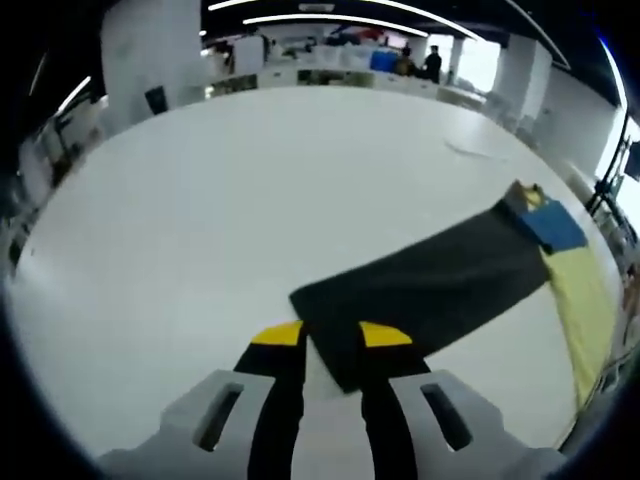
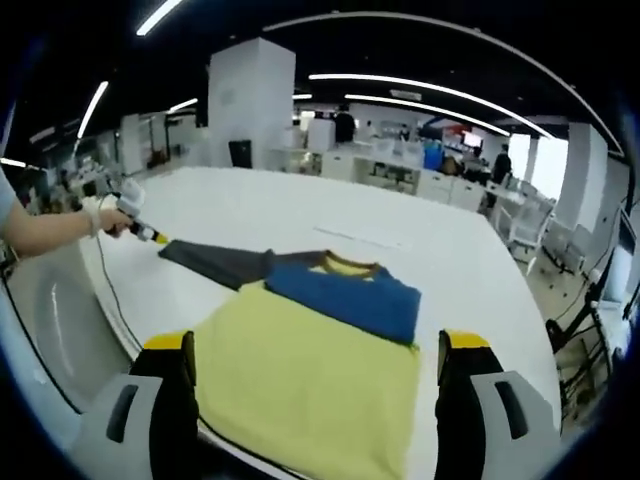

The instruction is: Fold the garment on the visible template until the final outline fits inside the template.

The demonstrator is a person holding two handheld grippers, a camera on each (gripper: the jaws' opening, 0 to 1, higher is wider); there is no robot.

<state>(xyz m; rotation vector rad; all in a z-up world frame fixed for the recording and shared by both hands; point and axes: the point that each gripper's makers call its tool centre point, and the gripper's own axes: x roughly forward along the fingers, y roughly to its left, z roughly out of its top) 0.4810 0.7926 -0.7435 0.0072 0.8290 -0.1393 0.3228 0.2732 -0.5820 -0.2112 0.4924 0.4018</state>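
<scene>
The garment lies flat on a white table (image 1: 200, 230). It has a yellow body (image 2: 310, 385), a blue chest band (image 2: 345, 292) and a dark grey sleeve (image 1: 440, 285) stretched out straight. My left gripper (image 1: 331, 335) is at the cuff end of that sleeve, jaws a narrow gap apart. The cuff edge runs between them, with the right jaw over the cloth and the left jaw over bare table. In the right gripper view a hand holds that gripper (image 2: 140, 228) at the sleeve's tip. My right gripper (image 2: 315, 345) is wide open, straddling the yellow hem at the near table edge.
A faint thin line (image 2: 350, 238) marks the tabletop beyond the garment. The table's curved edge (image 2: 110, 310) runs close under the yellow hem. Desks, pillars and people stand far off in the room. Bare white tabletop spreads to the left in the left gripper view.
</scene>
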